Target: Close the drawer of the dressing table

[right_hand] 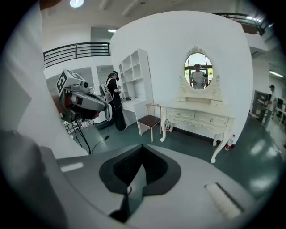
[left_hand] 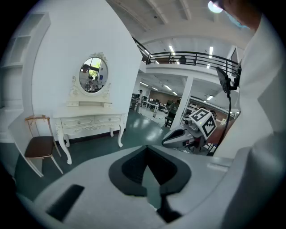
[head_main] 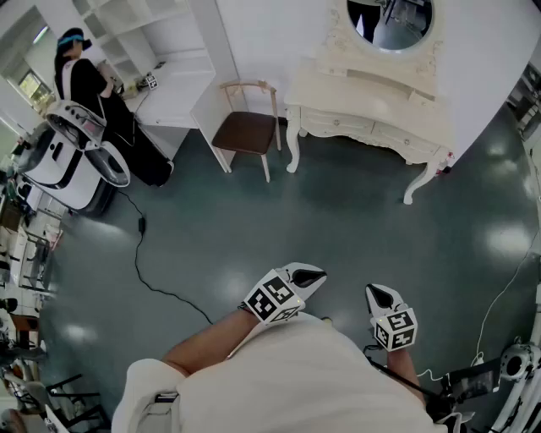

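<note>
The cream dressing table (head_main: 372, 114) with its oval mirror (head_main: 390, 21) stands against the far wall, well ahead of me. In the right gripper view its two drawer fronts (right_hand: 196, 117) look flush with the frame. My left gripper (head_main: 317, 276) is held close to my body over the dark floor, jaws shut with nothing between them; its tips (left_hand: 146, 146) point toward the table (left_hand: 89, 123). My right gripper (head_main: 372, 292) is beside it, also shut and empty, tips (right_hand: 143, 146) aimed at the table (right_hand: 199, 116). Each gripper shows in the other's view.
A wooden chair (head_main: 247, 131) stands left of the table, beside a white shelf-and-desk unit (head_main: 173, 97). A person in black (head_main: 89, 84) and a white machine (head_main: 72, 156) are at the far left. A black cable (head_main: 144, 266) runs across the floor. A bottle (right_hand: 230, 143) sits by the right table leg.
</note>
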Action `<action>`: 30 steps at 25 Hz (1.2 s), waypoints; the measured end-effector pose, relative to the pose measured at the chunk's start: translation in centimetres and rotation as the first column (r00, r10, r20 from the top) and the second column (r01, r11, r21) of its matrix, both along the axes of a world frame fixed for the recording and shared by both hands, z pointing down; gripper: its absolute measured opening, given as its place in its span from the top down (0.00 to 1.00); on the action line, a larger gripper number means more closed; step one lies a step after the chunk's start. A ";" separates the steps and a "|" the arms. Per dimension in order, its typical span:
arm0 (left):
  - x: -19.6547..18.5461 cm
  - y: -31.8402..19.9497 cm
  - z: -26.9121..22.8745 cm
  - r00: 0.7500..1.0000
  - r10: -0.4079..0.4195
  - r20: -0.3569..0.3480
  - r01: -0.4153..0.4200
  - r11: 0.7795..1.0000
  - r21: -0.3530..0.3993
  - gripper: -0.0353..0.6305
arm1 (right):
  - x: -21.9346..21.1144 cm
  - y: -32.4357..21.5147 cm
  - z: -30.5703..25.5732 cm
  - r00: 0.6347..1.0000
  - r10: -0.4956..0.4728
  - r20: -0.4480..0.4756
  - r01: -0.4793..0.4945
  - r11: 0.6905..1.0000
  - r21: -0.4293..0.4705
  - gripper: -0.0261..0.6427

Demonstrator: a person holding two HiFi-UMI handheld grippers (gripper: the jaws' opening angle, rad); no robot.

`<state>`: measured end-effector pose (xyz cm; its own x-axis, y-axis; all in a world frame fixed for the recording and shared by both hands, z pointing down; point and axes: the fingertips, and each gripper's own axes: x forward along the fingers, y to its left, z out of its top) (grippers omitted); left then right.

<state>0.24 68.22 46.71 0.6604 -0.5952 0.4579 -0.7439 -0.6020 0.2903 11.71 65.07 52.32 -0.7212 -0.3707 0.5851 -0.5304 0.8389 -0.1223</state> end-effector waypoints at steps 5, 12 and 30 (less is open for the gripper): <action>-6.4 2.5 0.8 1.000 -0.019 0.000 0.019 1.000 0.009 0.95 | -5.6 1.1 -0.3 1.000 -0.012 -0.012 0.012 1.000 0.021 0.97; -13.8 3.1 2.3 1.000 -0.017 -0.022 0.017 1.000 -0.010 0.95 | -11.6 2.2 0.4 0.999 0.025 -0.034 -0.025 1.000 0.012 0.97; -11.8 -8.8 3.7 0.994 0.112 -0.008 -0.113 0.993 -0.045 0.95 | -8.6 -8.1 1.5 0.973 0.233 -0.003 -0.233 0.972 -0.029 0.96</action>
<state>-11.53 59.42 50.39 0.7247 -0.4960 0.4784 -0.6704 -0.6680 0.3229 3.13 56.95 53.81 -0.6176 -0.5113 0.5977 -0.7105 0.6885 -0.1452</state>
